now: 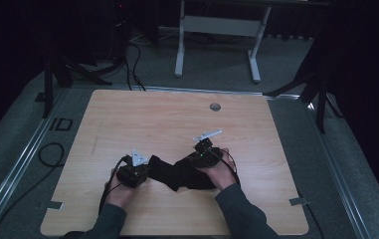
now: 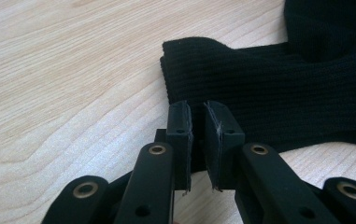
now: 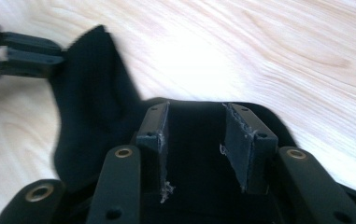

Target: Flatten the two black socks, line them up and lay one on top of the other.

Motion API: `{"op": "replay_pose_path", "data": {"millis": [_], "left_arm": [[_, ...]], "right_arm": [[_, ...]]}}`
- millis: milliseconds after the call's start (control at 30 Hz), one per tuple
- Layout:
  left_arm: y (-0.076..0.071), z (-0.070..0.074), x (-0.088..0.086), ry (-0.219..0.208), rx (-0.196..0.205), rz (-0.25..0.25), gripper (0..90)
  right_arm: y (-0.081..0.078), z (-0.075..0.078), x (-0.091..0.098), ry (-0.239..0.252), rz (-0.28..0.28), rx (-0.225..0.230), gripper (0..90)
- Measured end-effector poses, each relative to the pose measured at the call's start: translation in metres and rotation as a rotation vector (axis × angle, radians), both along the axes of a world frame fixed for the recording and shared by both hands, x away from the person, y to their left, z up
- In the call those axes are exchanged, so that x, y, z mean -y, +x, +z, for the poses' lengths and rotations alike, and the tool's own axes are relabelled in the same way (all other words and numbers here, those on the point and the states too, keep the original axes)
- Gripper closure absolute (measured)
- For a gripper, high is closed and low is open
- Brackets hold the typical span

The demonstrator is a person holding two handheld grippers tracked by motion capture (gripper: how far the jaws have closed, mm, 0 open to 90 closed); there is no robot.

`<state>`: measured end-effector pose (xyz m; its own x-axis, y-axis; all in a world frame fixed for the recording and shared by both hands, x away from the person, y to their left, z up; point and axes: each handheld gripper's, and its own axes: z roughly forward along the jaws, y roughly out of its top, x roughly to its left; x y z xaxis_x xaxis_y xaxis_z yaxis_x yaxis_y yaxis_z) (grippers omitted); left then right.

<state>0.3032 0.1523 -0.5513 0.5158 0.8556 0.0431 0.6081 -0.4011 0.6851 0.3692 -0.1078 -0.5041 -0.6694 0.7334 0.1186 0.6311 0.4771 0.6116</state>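
- Near the front edge of the wooden surface (image 1: 177, 119), a black knitted cloth (image 1: 179, 172) is lying between the two hands.
- At its ribbed end, the left gripper (image 2: 198, 140) is clenching its jaws on the cloth's edge.
- Over the cloth's other end, the right gripper (image 3: 196, 140) is holding its jaws apart, gripping nothing, with dark fabric showing between and under them.

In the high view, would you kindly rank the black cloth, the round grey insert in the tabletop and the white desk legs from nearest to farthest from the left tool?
1. Black cloth: right beside the left tool.
2. Round grey insert: far side of the table, to the right.
3. White desk legs: on the floor beyond the table.
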Motion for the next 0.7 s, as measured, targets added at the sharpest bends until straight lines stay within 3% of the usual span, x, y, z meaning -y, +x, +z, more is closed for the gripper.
{"op": "replay_pose_path", "data": {"millis": [300, 700], "left_arm": [[0.000, 0.000, 0.000, -0.001, -0.001, 0.001, 81.2], [0.000, 0.000, 0.000, -0.005, -0.004, 0.002, 81.1]], "right_arm": [[0.018, -0.009, 0.025, -0.029, -0.076, 0.012, 58.8], [0.031, -0.036, 0.040, -0.104, -0.150, -0.038, 62.3]]}}
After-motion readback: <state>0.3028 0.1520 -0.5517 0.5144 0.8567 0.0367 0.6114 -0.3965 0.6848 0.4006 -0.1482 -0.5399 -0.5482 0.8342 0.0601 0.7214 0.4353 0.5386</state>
